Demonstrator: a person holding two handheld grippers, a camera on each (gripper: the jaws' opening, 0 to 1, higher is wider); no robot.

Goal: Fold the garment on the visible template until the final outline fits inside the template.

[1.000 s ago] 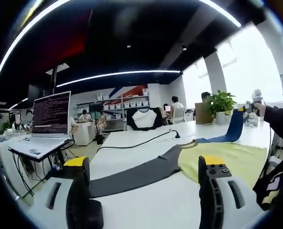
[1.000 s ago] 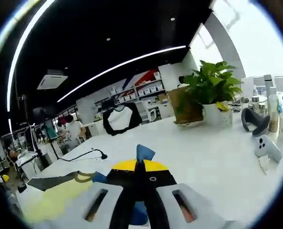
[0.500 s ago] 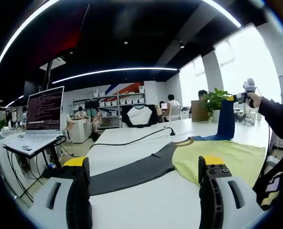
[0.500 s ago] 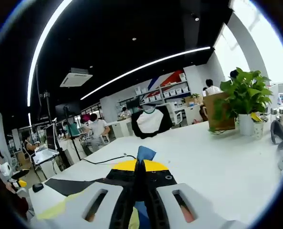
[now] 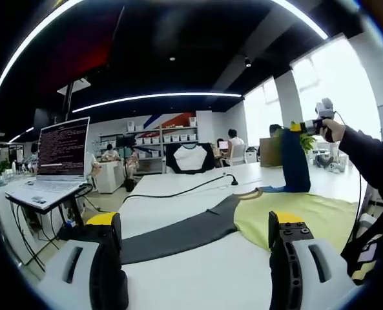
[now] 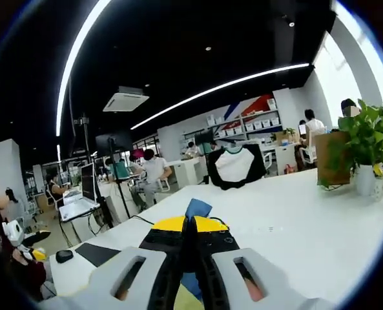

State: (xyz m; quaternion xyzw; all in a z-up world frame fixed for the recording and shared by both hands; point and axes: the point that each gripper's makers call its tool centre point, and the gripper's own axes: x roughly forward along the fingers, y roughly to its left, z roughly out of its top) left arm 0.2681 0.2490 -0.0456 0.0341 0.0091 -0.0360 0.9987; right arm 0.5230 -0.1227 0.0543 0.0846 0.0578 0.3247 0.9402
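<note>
The left hand-held gripper hovers wide open over the garment's grey sleeve on the counter, likely ready to pin it, while the right hand-held gripper pinches the lifted blue sleeve for folding inward.

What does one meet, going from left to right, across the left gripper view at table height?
laptop → dark grey sleeve → yellow body of the garment → lifted blue sleeve, held by the right gripper
</note>
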